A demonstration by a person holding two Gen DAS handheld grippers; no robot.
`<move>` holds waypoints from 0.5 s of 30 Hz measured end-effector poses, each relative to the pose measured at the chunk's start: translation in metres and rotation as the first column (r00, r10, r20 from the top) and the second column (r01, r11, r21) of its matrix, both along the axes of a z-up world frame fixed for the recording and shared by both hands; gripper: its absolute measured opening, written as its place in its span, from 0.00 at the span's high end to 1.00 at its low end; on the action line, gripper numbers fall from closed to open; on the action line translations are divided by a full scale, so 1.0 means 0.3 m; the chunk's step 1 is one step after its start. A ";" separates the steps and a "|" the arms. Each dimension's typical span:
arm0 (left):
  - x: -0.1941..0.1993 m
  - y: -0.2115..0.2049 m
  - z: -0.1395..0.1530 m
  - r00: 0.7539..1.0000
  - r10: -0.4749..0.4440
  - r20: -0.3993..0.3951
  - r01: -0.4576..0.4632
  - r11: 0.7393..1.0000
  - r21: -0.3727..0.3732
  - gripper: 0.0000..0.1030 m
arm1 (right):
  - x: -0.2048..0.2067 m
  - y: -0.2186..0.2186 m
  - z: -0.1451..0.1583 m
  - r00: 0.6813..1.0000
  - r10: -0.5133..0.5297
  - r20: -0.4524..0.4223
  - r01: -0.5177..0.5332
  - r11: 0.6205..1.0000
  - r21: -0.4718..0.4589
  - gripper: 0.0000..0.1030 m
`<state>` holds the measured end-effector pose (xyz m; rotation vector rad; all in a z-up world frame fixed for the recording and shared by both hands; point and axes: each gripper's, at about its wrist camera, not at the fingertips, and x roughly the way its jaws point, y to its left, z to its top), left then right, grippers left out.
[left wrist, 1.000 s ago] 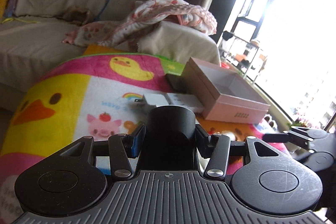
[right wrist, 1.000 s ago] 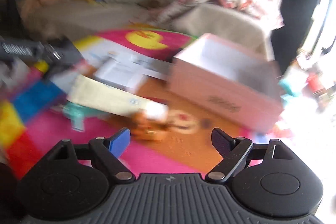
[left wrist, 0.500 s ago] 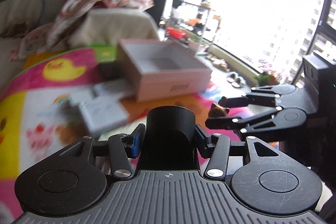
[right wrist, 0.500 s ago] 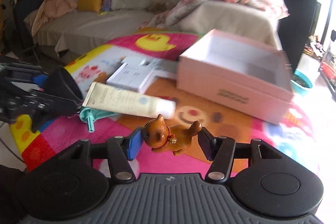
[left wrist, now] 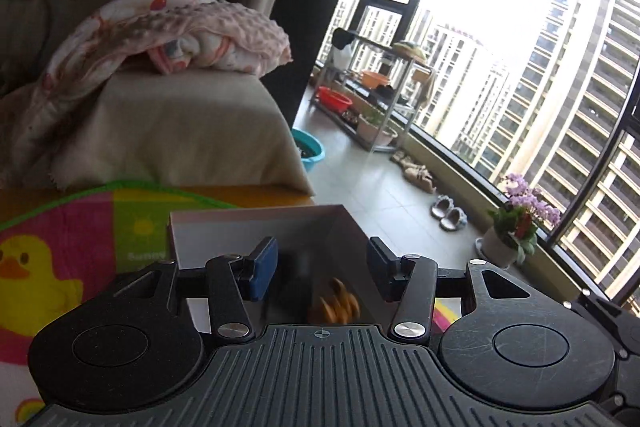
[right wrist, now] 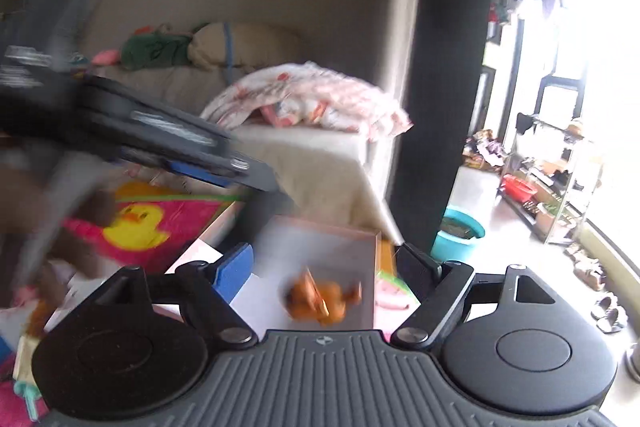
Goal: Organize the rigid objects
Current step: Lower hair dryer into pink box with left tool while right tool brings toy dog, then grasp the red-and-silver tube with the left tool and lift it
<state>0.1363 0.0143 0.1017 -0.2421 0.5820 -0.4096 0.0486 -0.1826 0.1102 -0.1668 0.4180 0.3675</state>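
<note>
The open pink box (left wrist: 256,223) lies just beyond my left gripper (left wrist: 322,263), whose blue pads stand apart. A blurred black cylinder (left wrist: 296,283) is below them inside the box and touches neither pad. Beside it is the orange toy dog (left wrist: 336,305), also blurred. In the right wrist view the toy dog (right wrist: 320,301) is in the pink box (right wrist: 320,243), free of my right gripper (right wrist: 326,261), whose jaws are opening. The left gripper (right wrist: 224,167) reaches in from the upper left, blurred.
The box sits on a bright duck-print mat (left wrist: 60,267). Behind it is a beige sofa (left wrist: 180,131) with a pink blanket (left wrist: 180,27). A cream tube (right wrist: 24,359) lies at the mat's near left. A blue basin (right wrist: 460,231), rack and slippers (left wrist: 448,215) stand by the window.
Both grippers swung over the pink box. The right gripper let go of the toy dog, which dropped inside. The black cylinder has left the left gripper's pads.
</note>
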 end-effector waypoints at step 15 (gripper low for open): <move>-0.619 0.418 -0.180 0.971 0.233 -0.044 -0.230 0.971 0.061 0.48 | -0.259 0.098 -0.293 0.958 0.178 -0.227 -0.181 0.983 0.004 0.16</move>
